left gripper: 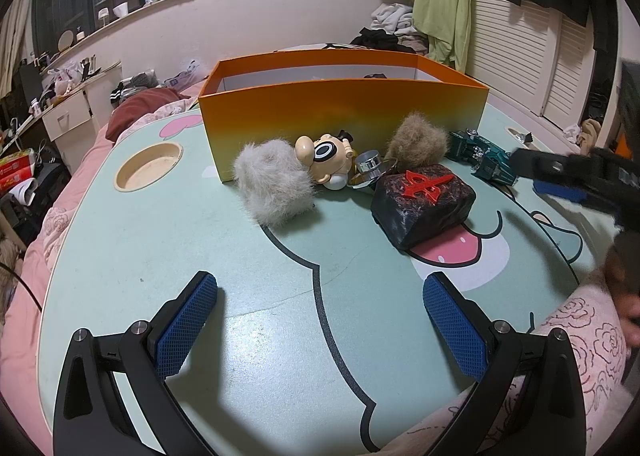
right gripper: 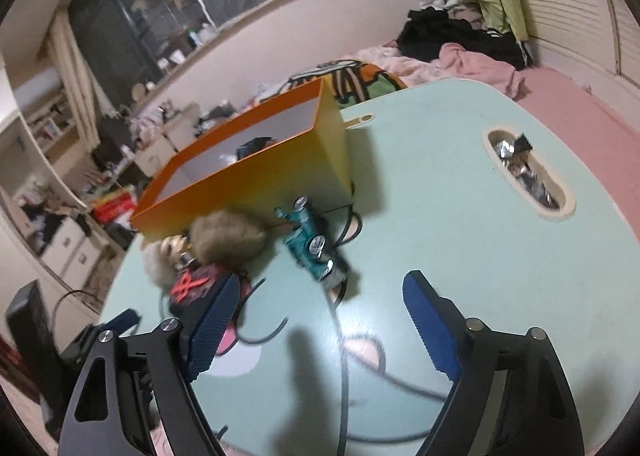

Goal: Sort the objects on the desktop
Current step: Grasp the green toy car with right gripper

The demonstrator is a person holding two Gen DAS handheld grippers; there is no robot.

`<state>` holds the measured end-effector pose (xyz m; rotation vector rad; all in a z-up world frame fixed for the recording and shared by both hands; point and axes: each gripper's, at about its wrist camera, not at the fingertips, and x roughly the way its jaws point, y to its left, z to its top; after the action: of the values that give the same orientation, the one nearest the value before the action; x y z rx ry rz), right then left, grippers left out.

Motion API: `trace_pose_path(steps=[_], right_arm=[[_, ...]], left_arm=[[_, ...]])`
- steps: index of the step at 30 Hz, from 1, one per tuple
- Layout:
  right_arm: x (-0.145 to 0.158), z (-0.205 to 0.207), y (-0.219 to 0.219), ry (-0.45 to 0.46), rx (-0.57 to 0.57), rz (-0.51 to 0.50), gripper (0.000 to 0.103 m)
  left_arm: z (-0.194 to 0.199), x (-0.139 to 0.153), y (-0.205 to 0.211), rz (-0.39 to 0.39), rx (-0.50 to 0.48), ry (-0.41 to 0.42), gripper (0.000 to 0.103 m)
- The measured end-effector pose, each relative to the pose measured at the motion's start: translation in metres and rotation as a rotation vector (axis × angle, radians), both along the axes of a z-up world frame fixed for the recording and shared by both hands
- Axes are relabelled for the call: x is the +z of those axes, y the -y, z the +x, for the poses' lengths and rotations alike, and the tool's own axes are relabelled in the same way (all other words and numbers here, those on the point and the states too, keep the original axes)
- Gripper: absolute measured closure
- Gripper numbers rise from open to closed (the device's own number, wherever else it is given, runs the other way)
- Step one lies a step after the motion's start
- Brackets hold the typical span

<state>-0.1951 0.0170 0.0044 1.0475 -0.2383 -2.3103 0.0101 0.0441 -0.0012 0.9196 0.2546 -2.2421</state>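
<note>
sorting looks partly done: orange box [left gripper: 344,115] mid-frame has a dark item or two inside, hard to id. still out, all on the table [left gripper: 160,256] just in front of the box: grey fluff ball [left gripper: 272,185], cartoon figure [left gripper: 324,157], tan fluff ball [left gripper: 418,143], black block w/ red symbol [left gripper: 422,203], teal toy car [right gripper: 316,248]. left gripper [left gripper: 320,320] wide open, empty, lower frame. right gripper [right gripper: 316,332] open, nothing betw jaws, nearest the car.

- You are looking at one readable sign: a raised red symbol, like a Chinese character, sitting on top of the dark block [left gripper: 423,207].
</note>
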Motion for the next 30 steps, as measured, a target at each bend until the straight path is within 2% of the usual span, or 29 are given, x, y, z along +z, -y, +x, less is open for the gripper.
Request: trace_pose_path(steps=[6,7,8,9,11,12,16,21,30], right_arm=[[0.003,-0.014,0.039,-0.030,0.044,0.203,0.018],[0.000,-0.016,0.042,-0.026,0.049,0.218,0.021],[-0.003,-0.017,0.046,-0.017,0.058,0.231,0.030],[-0.005,-0.017,0.049,-0.035,0.061,0.248,0.033],[-0.006,-0.013,0.050,-0.060,0.088,0.244,0.074],[-0.008,-0.009,0.050,-0.073,0.101,0.233,0.080],[-0.012,0.010,0.041,-0.126,0.115,0.173,0.080],[-0.005,0.019,0.019,-0.166,0.107,0.040,0.080],[0.000,0.028,0.020,-0.189,0.112,0.028,0.080]], left_arm=[[0.000,0.000,0.000,-0.001,-0.003,0.001,0.000],[0.000,0.000,0.000,-0.001,-0.003,0.001,0.000],[0.000,0.000,0.000,-0.001,-0.004,0.001,0.000],[-0.001,0.000,-0.001,-0.002,-0.004,0.002,0.000],[-0.002,0.000,0.000,-0.004,-0.006,0.002,0.000],[-0.002,0.000,-0.001,-0.004,-0.007,0.002,0.000],[-0.003,0.000,-0.001,-0.003,-0.010,0.001,0.000],[-0.004,0.000,0.000,-0.002,-0.013,0.001,0.000],[-0.002,0.004,0.001,0.010,-0.030,-0.027,0.000]])
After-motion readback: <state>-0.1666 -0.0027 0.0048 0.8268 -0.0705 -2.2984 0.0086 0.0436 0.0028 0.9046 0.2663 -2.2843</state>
